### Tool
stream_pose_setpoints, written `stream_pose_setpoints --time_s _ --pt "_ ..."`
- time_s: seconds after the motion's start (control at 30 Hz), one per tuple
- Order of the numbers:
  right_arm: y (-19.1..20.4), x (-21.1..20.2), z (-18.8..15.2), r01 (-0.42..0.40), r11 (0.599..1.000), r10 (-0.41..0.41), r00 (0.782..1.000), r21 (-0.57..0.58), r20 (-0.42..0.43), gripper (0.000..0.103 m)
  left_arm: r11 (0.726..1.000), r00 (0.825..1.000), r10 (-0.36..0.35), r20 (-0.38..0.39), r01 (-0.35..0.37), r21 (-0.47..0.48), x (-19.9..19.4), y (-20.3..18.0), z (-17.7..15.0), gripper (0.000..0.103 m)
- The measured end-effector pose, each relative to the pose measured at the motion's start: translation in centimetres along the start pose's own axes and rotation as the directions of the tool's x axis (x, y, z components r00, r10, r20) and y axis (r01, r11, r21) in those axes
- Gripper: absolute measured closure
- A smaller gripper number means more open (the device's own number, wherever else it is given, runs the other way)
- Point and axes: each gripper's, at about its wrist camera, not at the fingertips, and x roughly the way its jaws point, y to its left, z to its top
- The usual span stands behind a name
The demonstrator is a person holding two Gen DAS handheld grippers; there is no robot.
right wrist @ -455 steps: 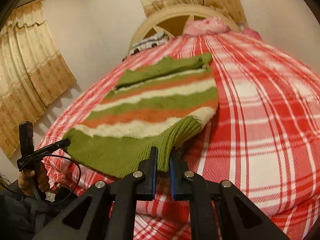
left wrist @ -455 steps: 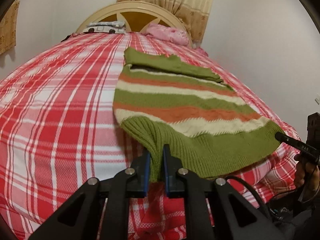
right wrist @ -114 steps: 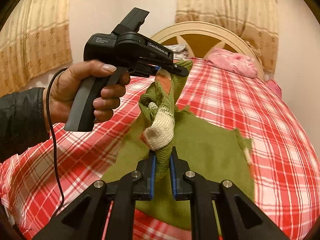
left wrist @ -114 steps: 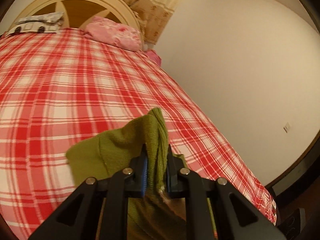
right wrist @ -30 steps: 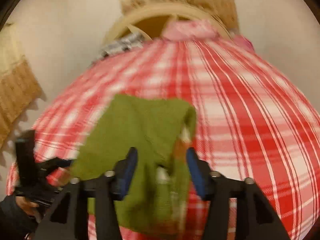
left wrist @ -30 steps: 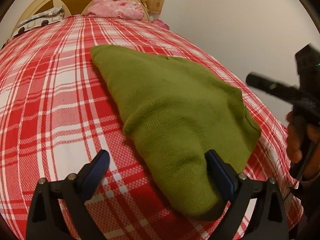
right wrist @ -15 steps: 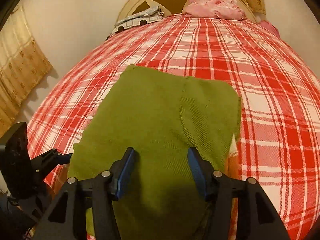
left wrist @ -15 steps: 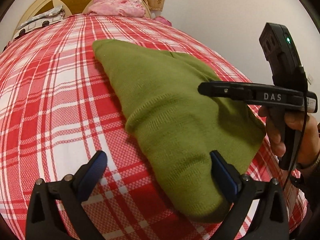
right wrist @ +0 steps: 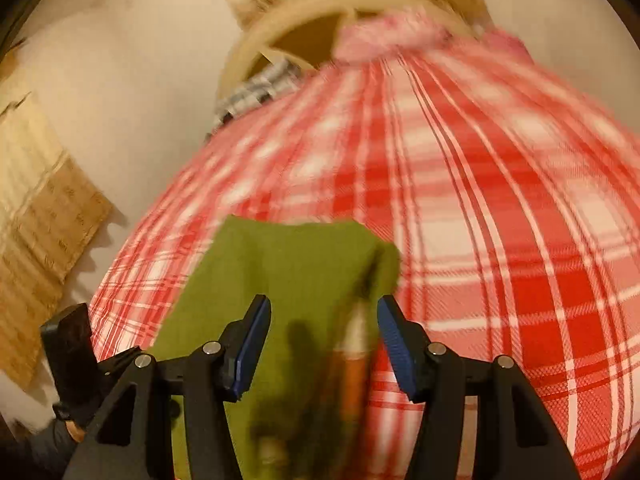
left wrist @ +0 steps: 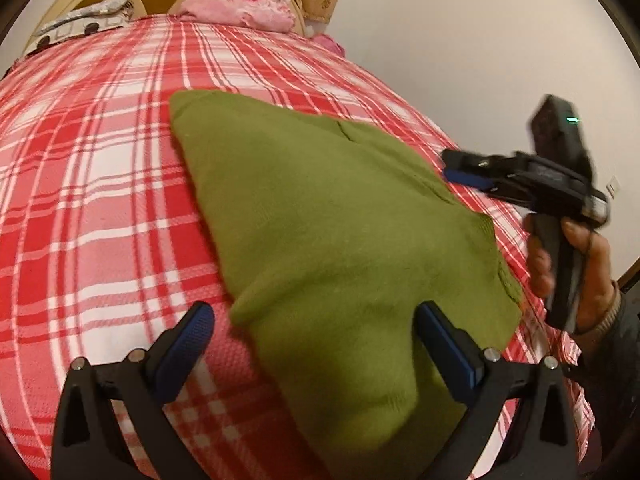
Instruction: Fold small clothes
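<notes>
Folded green knit sweater (left wrist: pixel 340 240) lies near the red plaid bed's (left wrist: pixel 100 200) foot edge. Left gripper (left wrist: pixel 312 336) and right gripper (right wrist: pixel 320 336) both gaping, empty. Soft, floppy; I'd pinch a folded edge.

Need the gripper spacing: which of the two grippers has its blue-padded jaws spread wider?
The left gripper: its jaws span the green knit sweater's near end; the right gripper is less open.

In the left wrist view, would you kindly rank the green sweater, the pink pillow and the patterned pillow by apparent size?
1. Green sweater, by far.
2. Pink pillow.
3. Patterned pillow.
The pillows look alike and sit far off, so their order is unsure.
</notes>
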Motion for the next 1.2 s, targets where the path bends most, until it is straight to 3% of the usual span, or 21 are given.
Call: stream_pose_setpoints --time_s 0.1,0.2,0.27,0.33,0.37,0.4,0.43,0.5,0.83,1.03,1.2 --pt "-1.6 2.8 0.0 -0.076 0.996 0.08 0.992 0.05 -0.093 0.046 1.0 1.0 -0.002 0.0 0.002 -0.001 0.3 -0.2 0.1 0.0" --pt "-2.5 4.7 -0.2 -0.113 0.989 0.124 0.986 0.098 -0.114 0.046 1.0 1.0 -0.004 -0.002 0.004 0.002 0.5 -0.3 0.2 0.003" --pt "-3.1 5.1 -0.2 -0.146 0.978 0.161 0.983 0.149 -0.089 0.046 1.0 1.0 -0.014 -0.005 0.014 0.015 0.5 -0.7 0.2 0.016" --pt "-3.1 5.4 -0.2 -0.18 0.97 0.195 0.977 0.166 -0.084 0.068 0.999 1.0 0.011 0.008 -0.011 0.043 0.4 -1.2 0.2 0.03" --pt "-2.6 5.4 -0.3 -0.179 0.971 0.194 0.978 0.155 -0.082 0.069 0.998 1.0 0.018 0.014 -0.019 0.055 0.2 -1.4 0.1 0.036" --pt "-2.1 5.2 -0.4 -0.17 0.975 0.182 0.981 0.141 -0.074 0.075 0.997 0.999 0.022 0.027 -0.024 0.068 -0.2 -1.7 0.1 0.051" --pt "-1.5 4.9 -0.3 -0.164 0.979 0.172 0.983 0.122 -0.064 0.078 0.996 0.999 0.028 0.033 -0.031 0.078 -0.8 -1.9 0.2 0.058" --pt "-0.8 4.3 -0.4 -0.173 0.977 0.179 0.983 0.122 -0.043 0.079 0.995 0.998 0.041 0.044 -0.045 0.087 -1.8 -2.2 0.2 0.064" --pt "7.4 1.3 -0.9 -0.258 0.966 0.259 0.966 0.023 -0.018 0.081 0.992 0.985 0.086 0.15 -0.098 0.074 -10.8 -1.3 -2.1 0.067" --pt "14.7 2.0 -1.9 -0.342 0.938 0.341 0.939 -0.045 -0.044 0.081 0.987 0.969 0.158 0.188 -0.162 0.009 -16.2 1.1 -5.3 0.067" --pt "21.5 3.9 -3.6 -0.424 0.901 0.414 0.904 -0.094 -0.105 0.081 0.968 0.948 0.249 0.198 -0.238 -0.078 -20.1 3.8 -8.8 0.067"
